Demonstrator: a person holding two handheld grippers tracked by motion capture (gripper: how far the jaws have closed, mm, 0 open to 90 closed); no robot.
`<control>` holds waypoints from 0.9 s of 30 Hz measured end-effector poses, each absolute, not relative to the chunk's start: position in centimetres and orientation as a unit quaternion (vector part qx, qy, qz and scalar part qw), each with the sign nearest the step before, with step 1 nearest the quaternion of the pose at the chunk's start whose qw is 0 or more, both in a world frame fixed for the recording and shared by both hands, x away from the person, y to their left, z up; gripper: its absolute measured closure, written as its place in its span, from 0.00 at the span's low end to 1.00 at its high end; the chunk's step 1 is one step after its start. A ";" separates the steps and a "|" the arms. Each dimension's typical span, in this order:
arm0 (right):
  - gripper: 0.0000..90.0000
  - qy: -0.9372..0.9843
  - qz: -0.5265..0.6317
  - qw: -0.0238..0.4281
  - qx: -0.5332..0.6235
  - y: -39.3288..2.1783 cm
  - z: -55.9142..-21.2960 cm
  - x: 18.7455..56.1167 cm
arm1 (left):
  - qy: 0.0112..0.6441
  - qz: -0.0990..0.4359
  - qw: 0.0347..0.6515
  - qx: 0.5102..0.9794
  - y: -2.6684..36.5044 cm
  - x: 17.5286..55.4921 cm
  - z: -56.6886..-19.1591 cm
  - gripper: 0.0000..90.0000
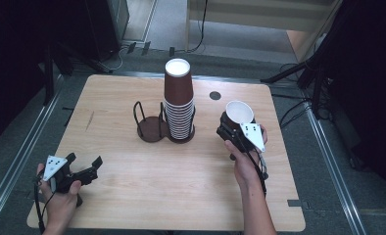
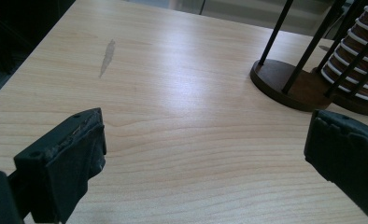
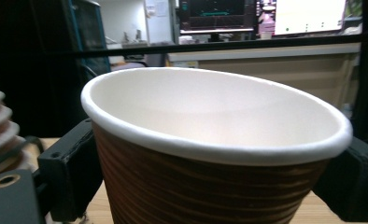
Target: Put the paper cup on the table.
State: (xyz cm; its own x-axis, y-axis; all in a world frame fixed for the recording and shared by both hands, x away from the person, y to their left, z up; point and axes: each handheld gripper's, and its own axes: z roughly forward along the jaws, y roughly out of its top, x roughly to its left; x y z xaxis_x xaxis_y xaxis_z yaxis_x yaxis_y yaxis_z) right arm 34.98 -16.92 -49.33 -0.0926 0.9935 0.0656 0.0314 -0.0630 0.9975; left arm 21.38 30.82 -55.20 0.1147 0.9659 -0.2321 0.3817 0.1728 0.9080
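Observation:
A tall stack of brown paper cups [image 1: 179, 100] stands in the right ring of a dark two-ring wire holder [image 1: 152, 126] at mid-table; the left ring [image 2: 289, 81] holds nothing. My right gripper [image 1: 234, 128] is shut on a single brown cup [image 1: 238, 113] with a white inside [image 3: 219, 116], held mouth-up and tilted, to the right of the stack. My left gripper [image 1: 85, 169] is open above the bare wood near the table's front left, its jaws wide apart; its fingers [image 2: 65, 158] frame the tabletop.
The wooden table [image 1: 132, 171] has a dark round hole [image 1: 215, 95] at the back right and a faint scuff mark [image 2: 107, 57] on the left. Black stands and cables surround the table on the floor.

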 end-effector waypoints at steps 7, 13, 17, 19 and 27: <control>0.09 0.522 0.505 0.469 0.503 -17.2 -51.0 36.7 | 0.594 0.301 0.483 0.569 30.8 21.4 -55.2 0.00; 0.06 0.533 0.479 0.482 0.505 -17.2 -52.6 38.1 | 0.595 0.300 0.482 0.569 30.8 21.4 -55.2 0.00; 0.06 0.522 0.483 0.478 0.516 -17.4 -53.0 38.5 | 0.595 0.299 0.483 0.569 30.8 21.4 -55.2 0.00; 0.06 0.522 0.480 0.476 0.519 -17.4 -53.2 38.5 | 0.594 0.299 0.482 0.570 30.8 21.4 -55.2 0.00; 0.06 0.511 0.481 0.462 0.543 -18.2 -53.6 38.9 | 0.594 0.297 0.481 0.573 30.8 21.5 -55.2 0.00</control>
